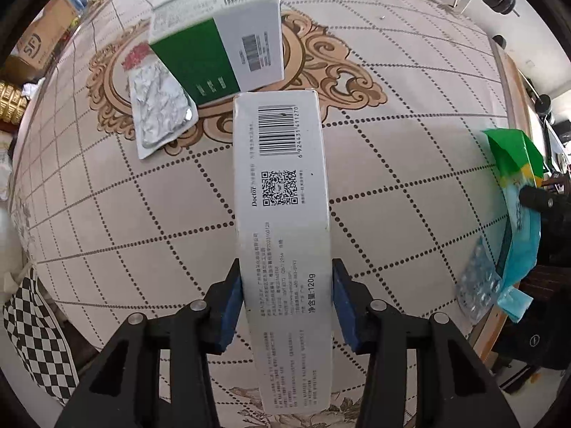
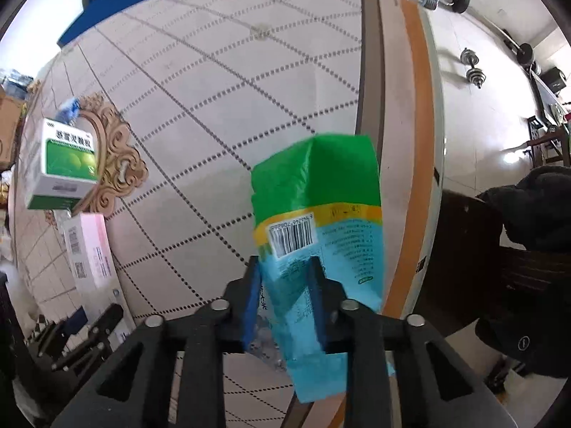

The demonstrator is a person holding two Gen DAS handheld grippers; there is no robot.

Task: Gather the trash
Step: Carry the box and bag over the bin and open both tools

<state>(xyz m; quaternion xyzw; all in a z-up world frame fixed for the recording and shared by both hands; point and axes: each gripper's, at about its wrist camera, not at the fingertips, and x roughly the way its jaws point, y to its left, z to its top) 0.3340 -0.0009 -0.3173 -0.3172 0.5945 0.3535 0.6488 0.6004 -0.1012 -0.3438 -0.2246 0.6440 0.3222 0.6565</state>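
Observation:
My left gripper (image 1: 285,278) is shut on a long white toothpaste box (image 1: 282,192) with a barcode and QR code, which points away from me over the table. Beyond its far end stand a green and white medicine box (image 1: 221,42) and a crumpled foil blister pack (image 1: 158,107). My right gripper (image 2: 285,278) is shut on a green and light blue plastic bag (image 2: 321,221), held near the table's right edge. The same bag (image 1: 517,192) shows at the right of the left wrist view. The medicine box (image 2: 64,164) and the toothpaste box (image 2: 89,249) show at the left of the right wrist view.
The round table (image 1: 410,164) has a beige cloth with dotted grid lines and a gold ornament in the middle. A clear blister sheet (image 1: 478,289) lies at its right edge. A checkered cloth (image 1: 39,328) hangs at left. Dumbbells (image 2: 473,67) lie on the floor beyond.

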